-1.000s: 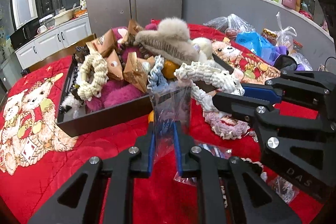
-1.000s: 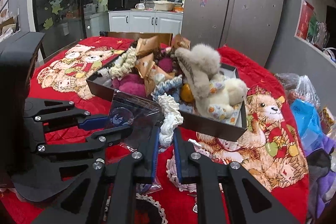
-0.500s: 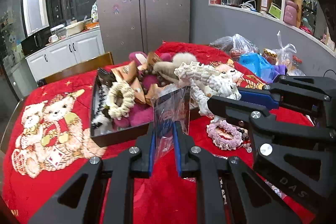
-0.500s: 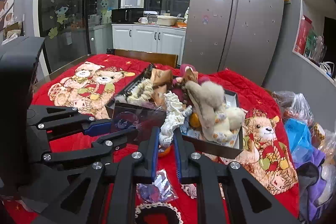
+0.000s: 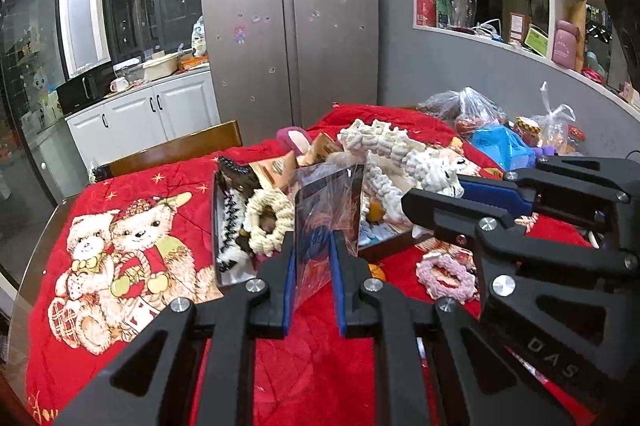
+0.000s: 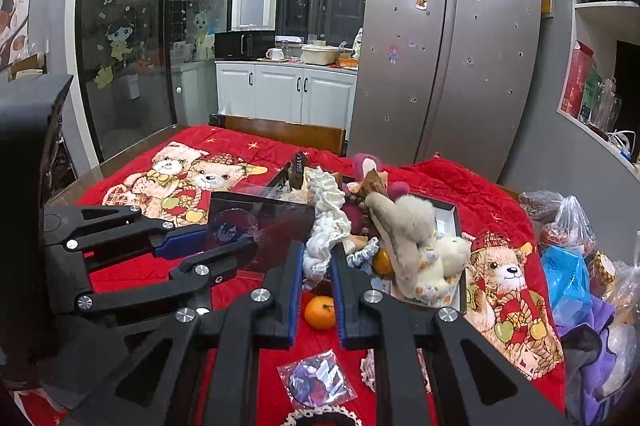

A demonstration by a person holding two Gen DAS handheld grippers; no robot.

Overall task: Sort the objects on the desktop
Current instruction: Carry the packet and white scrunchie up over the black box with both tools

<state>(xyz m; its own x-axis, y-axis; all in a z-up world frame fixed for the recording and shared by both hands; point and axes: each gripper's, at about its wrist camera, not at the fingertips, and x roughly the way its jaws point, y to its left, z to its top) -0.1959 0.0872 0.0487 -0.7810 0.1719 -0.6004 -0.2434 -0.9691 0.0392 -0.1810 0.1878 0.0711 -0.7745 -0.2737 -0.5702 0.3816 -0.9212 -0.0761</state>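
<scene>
Left wrist view: left hand-held gripper (image 5: 313, 258) tilts downward, clamped on a clear plastic packet (image 5: 328, 210) held above the red-covered bench (image 5: 132, 226), in front of the dark tray (image 5: 224, 226). It sits higher than a second ago.

Right wrist view: right hand-held gripper (image 6: 316, 266) pinches a white crocheted scrunchie (image 6: 326, 226), likewise raised above the tray.

Item one: clear plastic packet (image 5: 328, 214) with a dark round badge inside, upright, clamped in my left gripper (image 5: 313, 258). Item two: white ruffled scrunchie (image 6: 326, 230), dangling from my right gripper (image 6: 316, 266) above the dark tray (image 6: 454, 222) of plush oddments.
</scene>
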